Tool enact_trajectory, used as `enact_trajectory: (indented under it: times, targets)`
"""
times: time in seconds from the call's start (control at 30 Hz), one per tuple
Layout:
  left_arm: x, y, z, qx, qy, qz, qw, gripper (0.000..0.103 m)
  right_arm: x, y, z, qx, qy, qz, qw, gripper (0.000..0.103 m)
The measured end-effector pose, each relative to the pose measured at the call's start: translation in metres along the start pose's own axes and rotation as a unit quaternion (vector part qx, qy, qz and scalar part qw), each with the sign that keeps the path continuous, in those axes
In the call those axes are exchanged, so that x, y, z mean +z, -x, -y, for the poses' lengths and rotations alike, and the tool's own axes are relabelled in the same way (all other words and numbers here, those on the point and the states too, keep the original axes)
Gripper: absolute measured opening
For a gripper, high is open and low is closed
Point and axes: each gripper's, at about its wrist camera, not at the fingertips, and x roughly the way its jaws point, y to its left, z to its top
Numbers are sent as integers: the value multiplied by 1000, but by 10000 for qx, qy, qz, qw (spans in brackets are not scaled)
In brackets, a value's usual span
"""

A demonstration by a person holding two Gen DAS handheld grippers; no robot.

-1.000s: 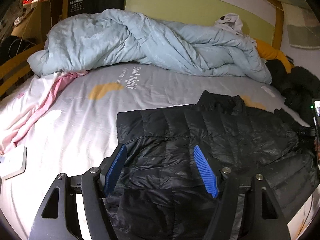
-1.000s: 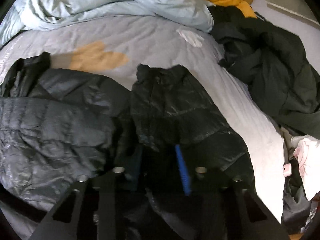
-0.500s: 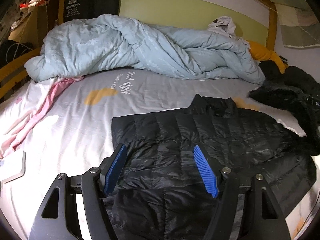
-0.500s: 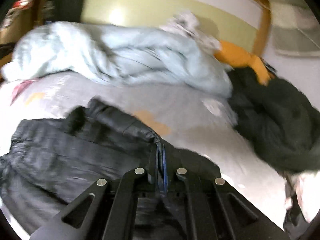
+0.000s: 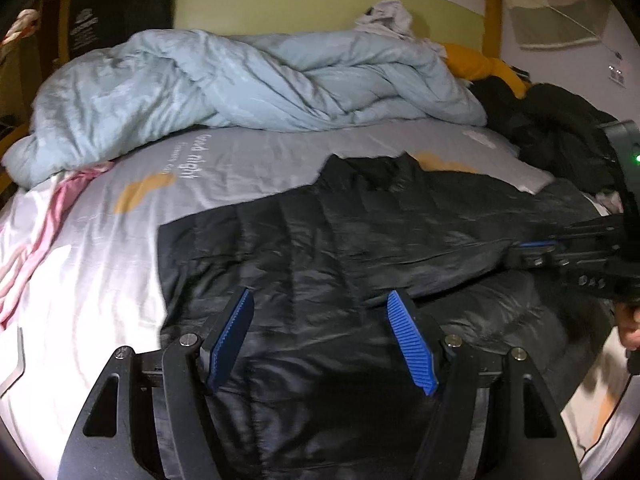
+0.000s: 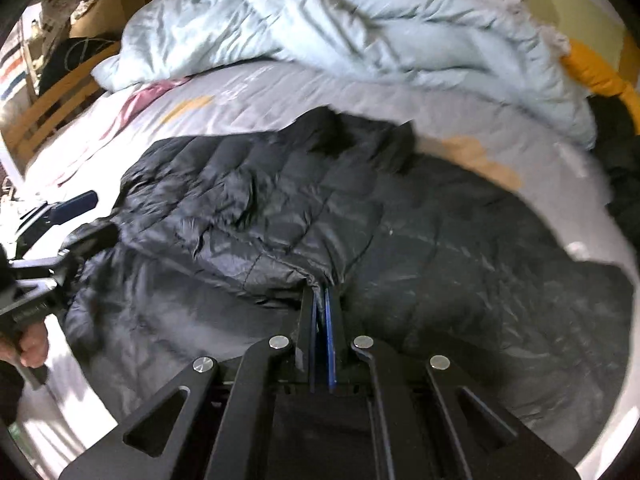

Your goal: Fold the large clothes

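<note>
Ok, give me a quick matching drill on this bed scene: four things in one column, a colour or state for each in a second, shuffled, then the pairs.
Things:
1. left claw
2. right claw
3. duvet
4. puffer jacket

Colour or state:
A. light blue, bunched at the head of the bed
B. black, lying on the grey sheet
C. open, with nothing between its pads
D. shut on a fold of the jacket

Pairs: 1-C, 2-D, 3-A, 4-B
</note>
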Motion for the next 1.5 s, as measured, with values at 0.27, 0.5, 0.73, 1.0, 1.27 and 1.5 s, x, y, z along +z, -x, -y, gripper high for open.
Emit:
enact_trajectory:
  times: [0.27, 0.5, 0.73, 1.0, 1.27, 1.5]
  targets:
    - [-4, -21, 8, -177, -211, -405, 9988, 79, 0, 4, -29, 366, 367, 123, 9986, 4]
    - [-5, -39, -30, -938, 905, -745, 9887, 55, 1, 12, -47, 558, 732, 129, 9957, 4]
    - [3, -23, -32, -571, 749, -434, 9946, 1, 5, 9, -44, 486, 559, 135, 9972, 11]
    - [7, -18, -60, 1064, 617, -471, 9913, 1, 6, 46, -7, 226, -83, 662, 9975, 76]
    - [3, -27, -98, 1685, 980, -693, 9784, 0, 0, 63, 75, -664, -1151, 432, 9902, 76]
    - [5, -20, -102, 1101, 1152, -456, 9862, 5, -14, 26, 106, -839, -1165, -435, 9887, 52]
